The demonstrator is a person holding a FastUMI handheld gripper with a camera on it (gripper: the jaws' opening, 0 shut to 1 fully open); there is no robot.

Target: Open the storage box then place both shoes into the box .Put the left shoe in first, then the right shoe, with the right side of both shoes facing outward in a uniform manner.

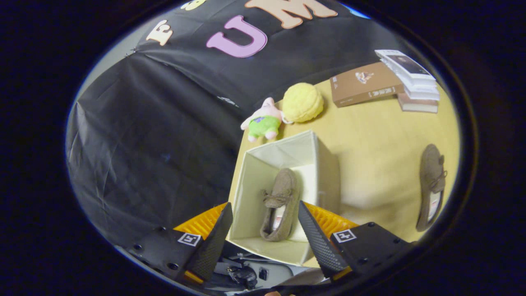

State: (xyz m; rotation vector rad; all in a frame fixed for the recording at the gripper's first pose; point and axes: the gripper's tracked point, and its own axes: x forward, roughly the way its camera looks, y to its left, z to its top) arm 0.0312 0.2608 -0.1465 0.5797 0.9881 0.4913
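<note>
Cream fabric forms the open box point(324, 172) on the wooden table point(378, 135); one brown shoe point(280, 205) lies inside it, just ahead of the gripper point(265, 234), whose fingers stand wide apart and hold nothing; the second shoe point(431, 187) lies on the table well to the right of the box; beyond the box sit a plush toy point(264, 120), a yellow ball point(302, 102) and stacked books point(386, 82).
</note>
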